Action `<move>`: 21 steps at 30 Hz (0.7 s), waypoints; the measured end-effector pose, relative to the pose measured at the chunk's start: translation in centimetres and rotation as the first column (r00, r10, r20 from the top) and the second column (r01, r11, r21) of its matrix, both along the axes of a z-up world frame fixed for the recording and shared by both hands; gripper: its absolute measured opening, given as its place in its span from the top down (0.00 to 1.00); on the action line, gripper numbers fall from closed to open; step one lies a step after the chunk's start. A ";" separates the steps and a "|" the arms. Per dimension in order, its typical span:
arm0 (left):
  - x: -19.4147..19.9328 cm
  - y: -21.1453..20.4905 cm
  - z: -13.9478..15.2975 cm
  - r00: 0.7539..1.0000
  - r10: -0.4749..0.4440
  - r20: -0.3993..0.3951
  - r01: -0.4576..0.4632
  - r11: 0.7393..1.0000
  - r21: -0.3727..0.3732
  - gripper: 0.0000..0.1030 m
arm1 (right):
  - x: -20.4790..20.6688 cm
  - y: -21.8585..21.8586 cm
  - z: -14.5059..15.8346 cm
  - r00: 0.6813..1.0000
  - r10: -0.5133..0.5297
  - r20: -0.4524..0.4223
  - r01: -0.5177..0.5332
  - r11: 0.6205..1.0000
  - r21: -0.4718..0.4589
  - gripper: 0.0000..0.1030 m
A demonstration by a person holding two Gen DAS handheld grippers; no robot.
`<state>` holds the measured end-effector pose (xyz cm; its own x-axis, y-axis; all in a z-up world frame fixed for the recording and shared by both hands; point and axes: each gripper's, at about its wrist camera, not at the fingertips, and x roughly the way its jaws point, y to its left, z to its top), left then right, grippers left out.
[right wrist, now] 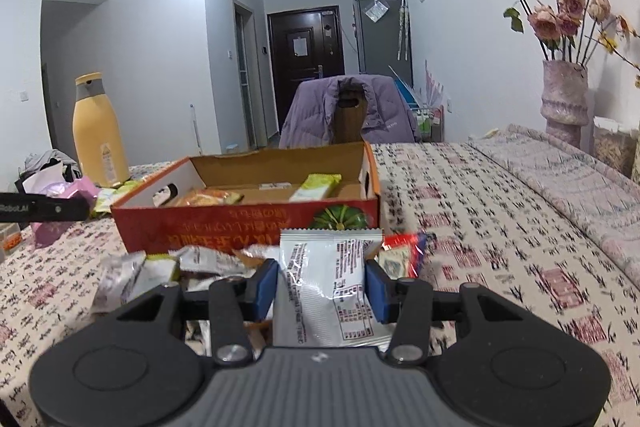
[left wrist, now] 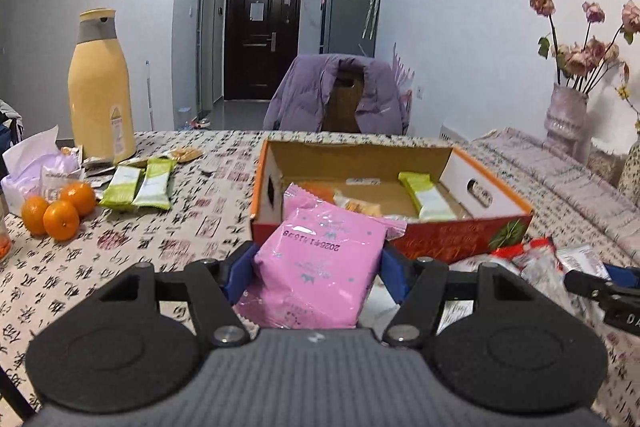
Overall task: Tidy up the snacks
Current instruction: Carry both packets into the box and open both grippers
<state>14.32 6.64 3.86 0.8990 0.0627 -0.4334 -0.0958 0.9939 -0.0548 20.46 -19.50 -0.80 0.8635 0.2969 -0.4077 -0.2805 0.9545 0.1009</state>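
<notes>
Left tongs (left wrist: 320,263): closed onto a pink packet (left wrist: 320,267), blue pads pressing both its sides; packet held clear of the tabletop (left wrist: 160,247), just short of the box's near wall.
Right tongs (right wrist: 322,291): closed narrower onto a white packet (right wrist: 324,287), pads on both edges, print side up; held low in front of the box.
Box (left wrist: 460,231): open cardboard box, red and orange outside, mid-tabletop. Inside: one green-and-white bar (left wrist: 428,197), orange-wrapped snacks at the left end, a small item at the back. Plenty of floor still bare.
Loose pile (right wrist: 192,263): crumpled silvery and red wrappers on the tabletop, against the box's near wall, beside the right tongs.
Far left: two green-and-white bars (left wrist: 138,187) and small sachets by the yellow flask (left wrist: 100,83); three oranges (left wrist: 58,211) near them.
Progress: early to middle, by my reading. A few snacks boxed, two in hand, the pile and the far-left bars still to go.
Next: likely both packets go over the near wall into the box.
</notes>
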 end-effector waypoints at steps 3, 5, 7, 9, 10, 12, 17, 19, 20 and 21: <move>0.7 -0.6 0.6 1.000 -0.004 0.018 0.004 1.000 0.004 0.36 | 0.8 0.5 0.8 1.000 0.009 0.020 -0.009 1.000 0.002 0.55; 1.3 -1.0 0.9 1.000 -0.005 0.027 0.005 1.000 0.004 0.36 | 1.5 0.9 1.2 0.999 0.016 0.032 -0.016 1.000 0.002 0.55; 1.8 -1.2 1.2 0.999 -0.001 0.034 0.000 1.000 0.005 0.36 | 2.4 1.3 1.7 0.999 0.022 0.034 -0.022 1.000 0.002 0.55; 2.4 -1.3 1.4 0.999 0.002 0.040 -0.002 1.000 0.001 0.36 | 3.4 1.8 2.1 0.999 0.031 0.039 -0.031 1.000 0.002 0.55; 2.8 -1.4 1.5 0.999 0.004 0.043 -0.004 1.000 -0.001 0.36 | 3.9 2.1 2.4 0.998 0.035 0.043 -0.035 0.999 -0.001 0.55; 3.6 -1.4 1.8 0.999 0.009 0.051 -0.009 1.000 0.001 0.36 | 4.7 2.7 2.9 0.998 0.040 0.049 -0.040 0.999 -0.008 0.55; 6.2 -1.8 2.2 0.998 0.023 0.053 -0.023 1.000 0.003 0.36 | 7.2 4.0 4.3 0.997 0.055 0.058 -0.054 0.998 -0.011 0.55; 7.3 -1.9 2.4 0.998 0.032 0.054 -0.032 0.999 0.007 0.36 | 8.4 4.5 4.8 0.997 0.061 0.053 -0.061 0.998 -0.002 0.55; 7.9 -2.0 2.4 0.998 0.036 0.054 -0.036 0.999 0.007 0.36 | 9.0 4.8 5.0 0.997 0.063 0.050 -0.063 0.998 0.003 0.55; 8.4 -2.0 2.5 0.998 0.038 0.054 -0.039 0.999 0.006 0.36 | 9.7 5.0 5.2 0.997 0.064 0.047 -0.065 0.998 0.007 0.55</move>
